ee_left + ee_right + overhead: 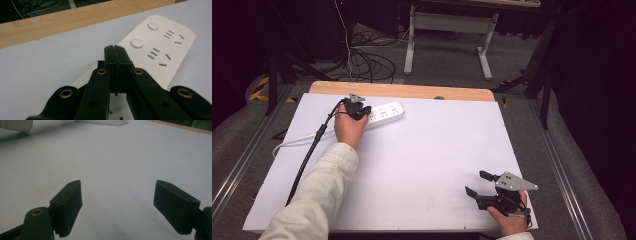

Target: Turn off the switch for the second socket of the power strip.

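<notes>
Hovering closed and empty over the power strip (160,47) at far left, left claw (115,50) hasn't pressed anything; right claw (117,202) idles wide open, near right worktop (422,160).

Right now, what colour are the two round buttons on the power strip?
White, like the power strip itself. The round buttons show best in the left gripper view.

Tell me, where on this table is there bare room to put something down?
Nearly everywhere. The white table is bare across the middle, between the power strip at the far left and the right gripper at the near right corner. The far right corner is bare too. The crowded spot is the far left: strip, left gripper and cord.
</notes>
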